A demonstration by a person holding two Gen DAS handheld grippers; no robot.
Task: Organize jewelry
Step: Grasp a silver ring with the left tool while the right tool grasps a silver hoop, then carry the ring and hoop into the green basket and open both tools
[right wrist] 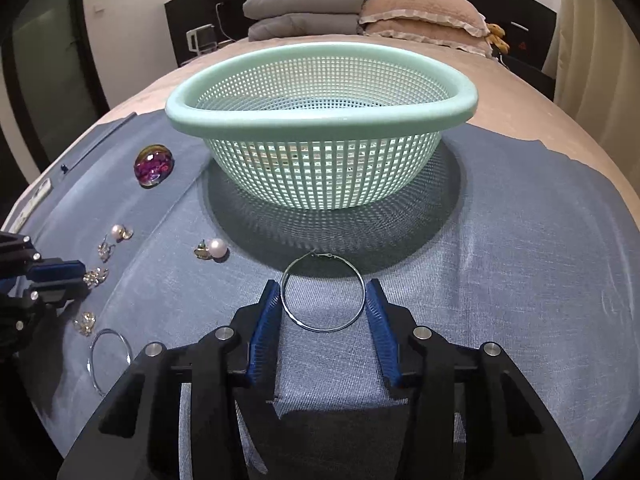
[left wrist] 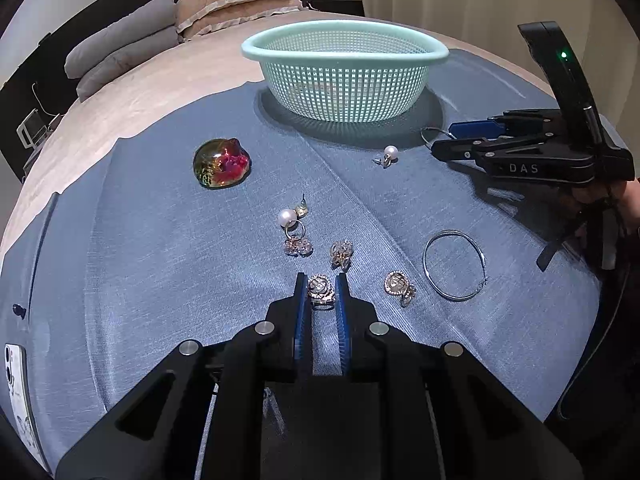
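Observation:
My left gripper (left wrist: 321,286) is shut on a round gold crystal earring (left wrist: 320,289) that lies on the blue cloth (left wrist: 160,260). Loose around it are two small crystal earrings (left wrist: 298,246), a matching gold earring (left wrist: 398,284), a pearl earring (left wrist: 287,218) and a silver hoop (left wrist: 454,265). Farther right, my right gripper (right wrist: 323,300) holds a second silver hoop (right wrist: 320,330) flat between its blue pads (right wrist: 266,316), which touch it on both sides. Just beyond stands the mint mesh basket (right wrist: 320,120). Another pearl earring (right wrist: 216,248) lies to its left.
A coloured glass dome (left wrist: 221,163) sits on the cloth left of the basket. A phone (left wrist: 16,384) lies at the cloth's left edge. The cloth covers a bed, with grey and pink pillows (right wrist: 304,4) at the far end. A hand (left wrist: 600,196) holds the right gripper.

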